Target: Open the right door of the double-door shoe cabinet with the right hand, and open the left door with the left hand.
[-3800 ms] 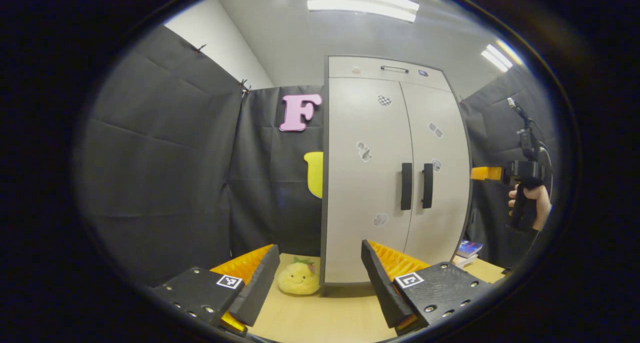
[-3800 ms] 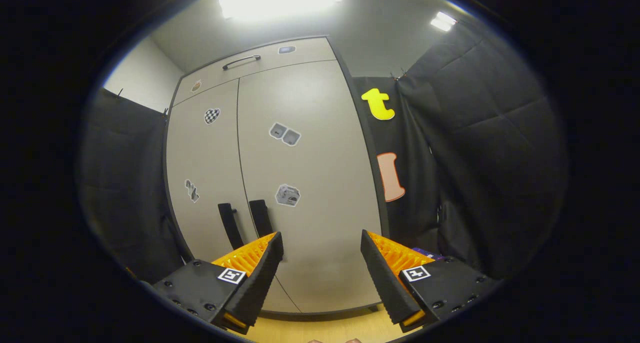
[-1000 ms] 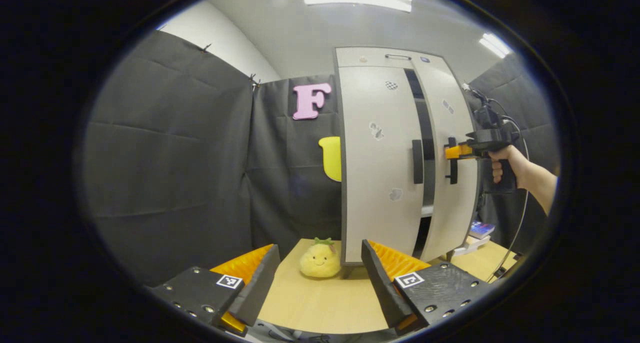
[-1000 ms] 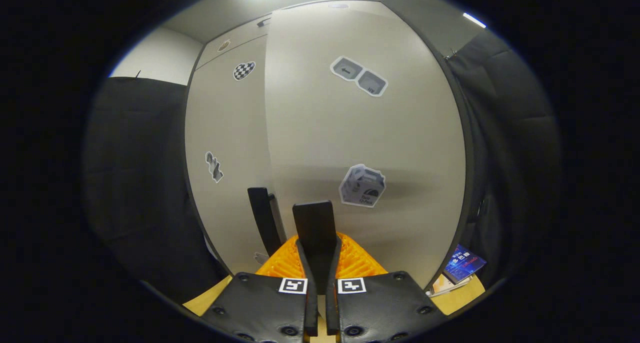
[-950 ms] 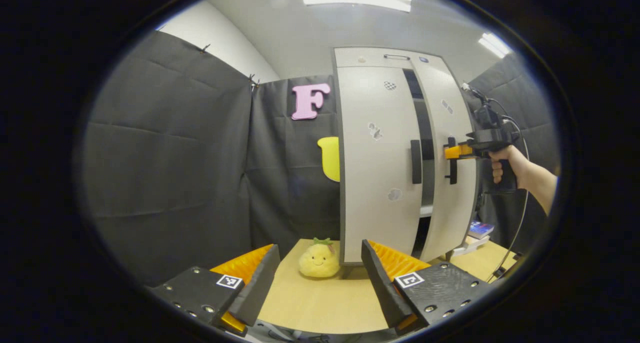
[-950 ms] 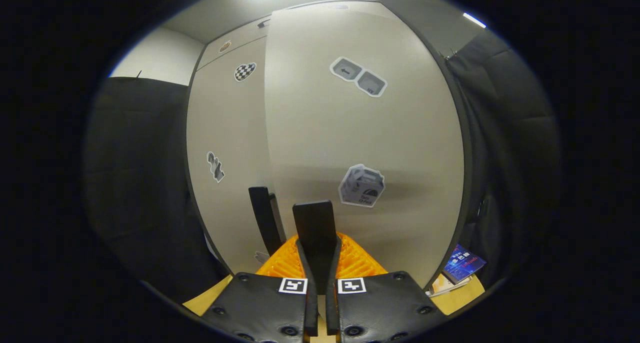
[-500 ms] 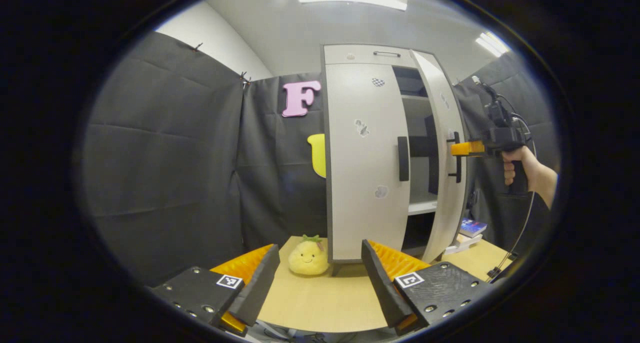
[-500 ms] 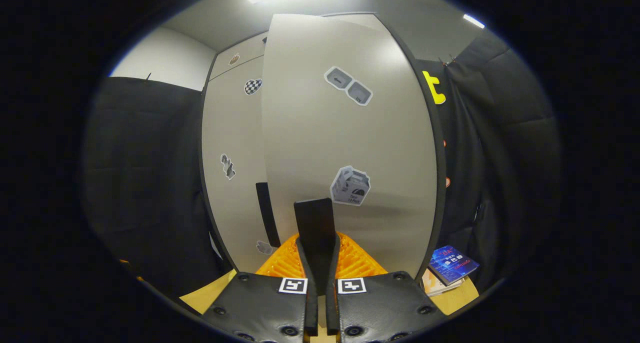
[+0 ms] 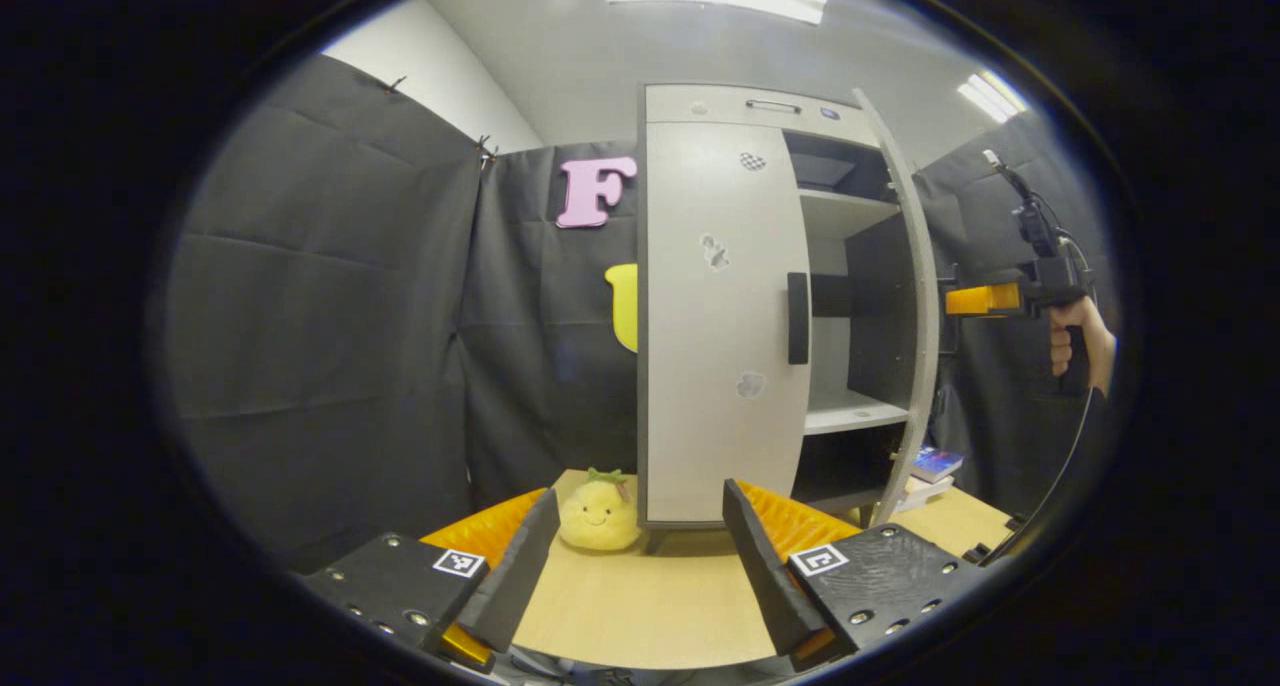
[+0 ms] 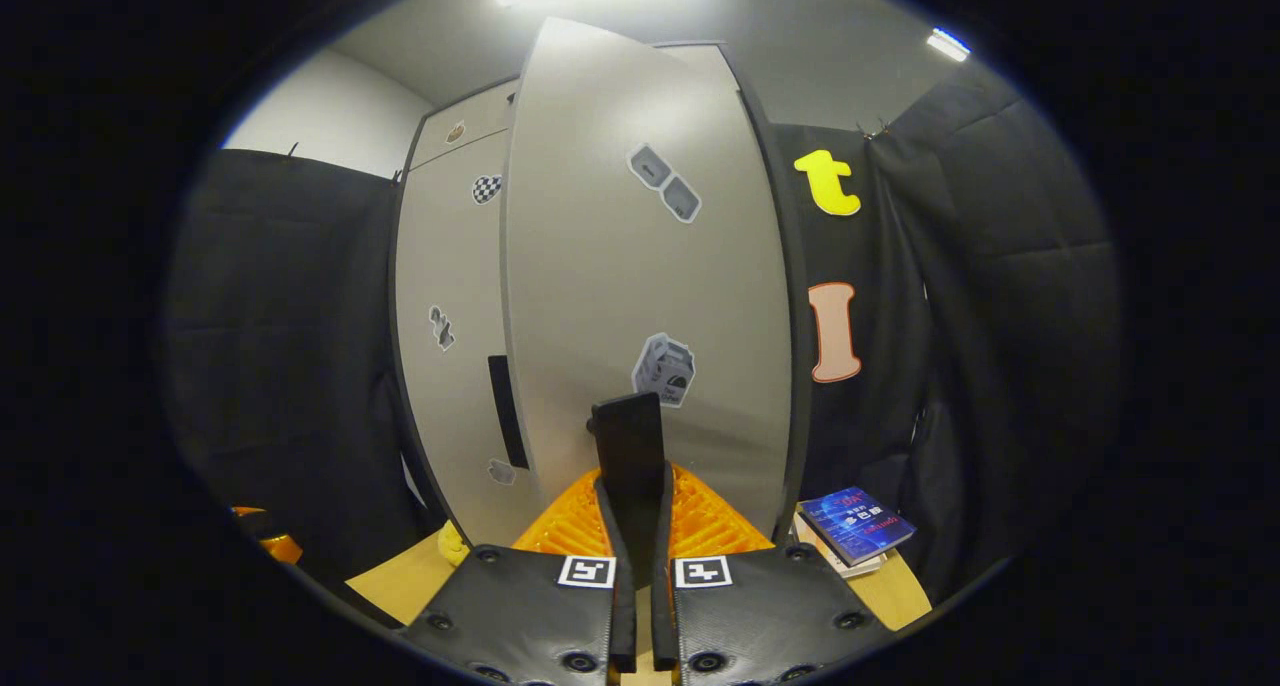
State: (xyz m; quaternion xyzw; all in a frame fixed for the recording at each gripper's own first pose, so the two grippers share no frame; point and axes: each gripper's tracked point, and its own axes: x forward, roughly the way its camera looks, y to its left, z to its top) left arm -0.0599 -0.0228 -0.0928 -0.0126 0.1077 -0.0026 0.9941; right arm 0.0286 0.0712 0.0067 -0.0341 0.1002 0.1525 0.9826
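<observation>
Swinging wider than a moment ago, the right door follows the right gripper clamped on its handle, while the left gripper waits wide open, far from the left door; a slipping grip could lose that handle.

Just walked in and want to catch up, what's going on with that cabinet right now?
A person is opening a double-door shoe cabinet with two handheld grippers. The right gripper has its jaws clamped on the right door's handle, and the right door stands swung well out, showing shelves inside. The left door is shut, its handle untouched. The left gripper hangs open, back from the cabinet, above the table.
</observation>
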